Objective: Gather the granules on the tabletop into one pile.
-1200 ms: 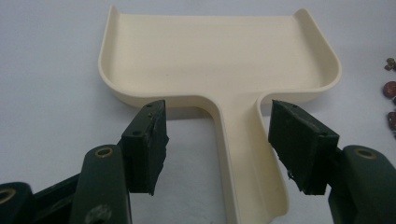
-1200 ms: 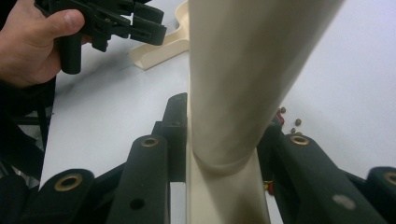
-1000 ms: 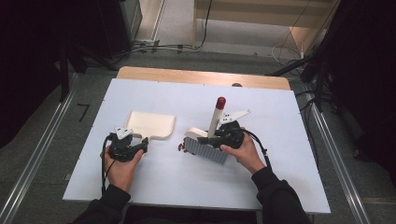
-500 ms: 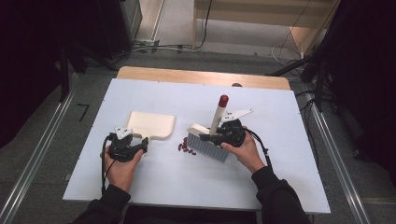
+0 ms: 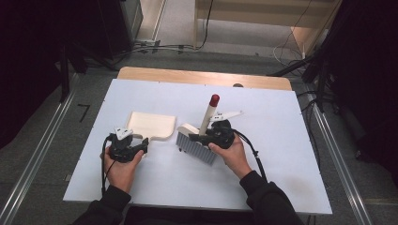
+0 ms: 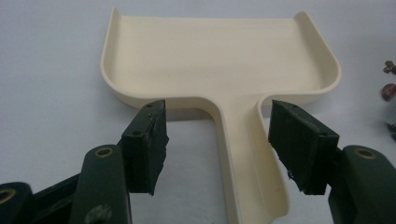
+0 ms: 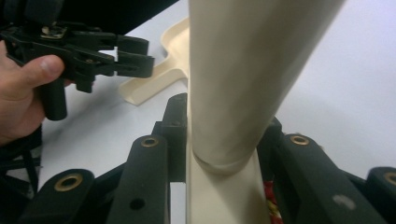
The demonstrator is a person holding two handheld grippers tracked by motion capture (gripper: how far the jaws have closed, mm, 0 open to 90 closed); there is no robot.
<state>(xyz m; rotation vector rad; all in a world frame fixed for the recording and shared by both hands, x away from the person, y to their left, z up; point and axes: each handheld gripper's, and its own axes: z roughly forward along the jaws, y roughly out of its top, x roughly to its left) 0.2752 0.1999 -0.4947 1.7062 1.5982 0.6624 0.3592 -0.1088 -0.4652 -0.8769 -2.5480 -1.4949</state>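
A cream dustpan [image 5: 151, 124] lies flat on the white table [image 5: 281, 164], its handle pointing toward the person. My left gripper [image 5: 141, 143] straddles that handle [image 6: 247, 154], jaws open, with a gap between each pad and the handle. A brush [image 5: 206, 119] with a cream handle, red tip and grey bristles [image 5: 197, 149] stands just right of the pan. My right gripper [image 5: 209, 136] is shut on the brush handle [image 7: 243, 70] low down. Small dark red bits [image 6: 387, 91] lie on the table to the right of the pan.
A wooden strip [image 5: 202, 77] runs along the table's far edge. Metal rails [image 5: 42, 150] flank the table on the floor. Cables trail from both grippers toward the person. The right gripper view shows the left gripper [image 7: 135, 58] and the hand holding it.
The brush and my right gripper have shifted a little left toward the dustpan, and the bits seen beside the bristles half a second ago are now hidden. The left gripper has stayed put.
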